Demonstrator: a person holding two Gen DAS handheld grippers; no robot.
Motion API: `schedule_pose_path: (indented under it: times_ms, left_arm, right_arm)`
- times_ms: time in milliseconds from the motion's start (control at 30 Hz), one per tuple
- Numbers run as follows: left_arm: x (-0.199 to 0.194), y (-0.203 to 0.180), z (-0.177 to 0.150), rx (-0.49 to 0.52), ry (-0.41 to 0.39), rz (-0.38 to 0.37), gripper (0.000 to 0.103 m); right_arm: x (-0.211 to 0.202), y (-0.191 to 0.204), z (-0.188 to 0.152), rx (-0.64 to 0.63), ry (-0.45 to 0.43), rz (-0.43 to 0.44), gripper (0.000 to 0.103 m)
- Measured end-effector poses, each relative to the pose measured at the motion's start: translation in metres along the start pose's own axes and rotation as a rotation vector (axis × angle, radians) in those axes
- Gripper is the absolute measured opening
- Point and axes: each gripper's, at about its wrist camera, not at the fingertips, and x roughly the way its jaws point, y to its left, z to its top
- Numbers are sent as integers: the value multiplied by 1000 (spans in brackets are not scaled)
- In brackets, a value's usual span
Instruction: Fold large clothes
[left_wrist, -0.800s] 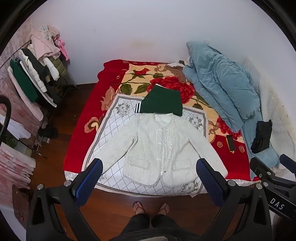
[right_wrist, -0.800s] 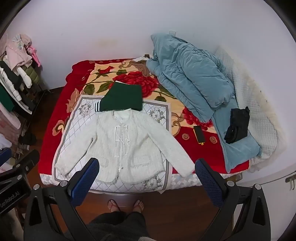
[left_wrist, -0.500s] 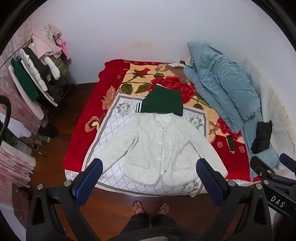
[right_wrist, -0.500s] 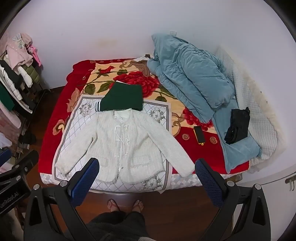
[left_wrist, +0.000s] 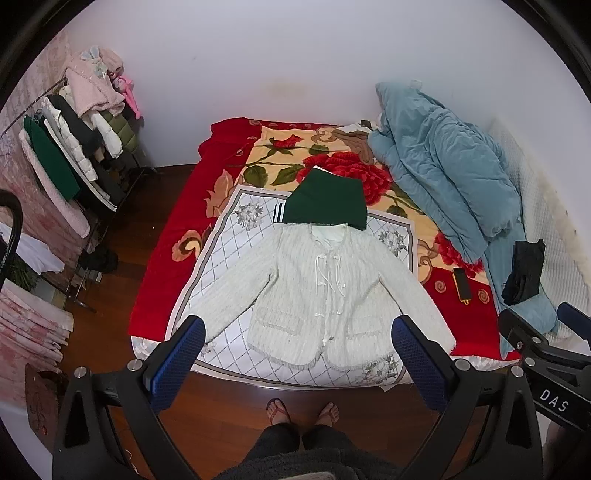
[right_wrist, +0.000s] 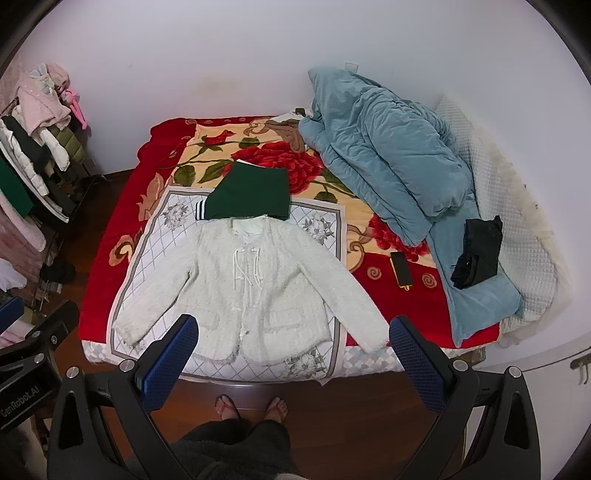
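Observation:
A white knit jacket (left_wrist: 325, 291) lies flat, face up, sleeves spread, on a white quilted cloth (left_wrist: 236, 236) at the near edge of the bed; it also shows in the right wrist view (right_wrist: 255, 284). A folded dark green garment (left_wrist: 327, 205) lies just beyond its collar, also seen from the right wrist (right_wrist: 249, 192). My left gripper (left_wrist: 299, 332) is open and empty, held above the floor in front of the bed. My right gripper (right_wrist: 293, 328) is open and empty, likewise short of the bed.
A red floral blanket (left_wrist: 173, 236) covers the bed. A heaped blue duvet (right_wrist: 388, 147), a black garment (right_wrist: 478, 251) and a phone (right_wrist: 400, 273) lie to the right. A clothes rack (left_wrist: 74, 147) stands left. The person's feet (left_wrist: 301, 410) are on the wood floor.
Both views have shifted slightly; the bed and jacket sit a little higher in frame. Nothing on the bed has moved and both grippers stay open.

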Motion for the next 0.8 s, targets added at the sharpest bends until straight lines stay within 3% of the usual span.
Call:
schedule_pose_path:
  times_ms: [800]
  left_arm:
    - [-9,6,-9,-3,-6,6,103]
  right_arm:
    - [-4,0,-2,-5,-6,4,103]
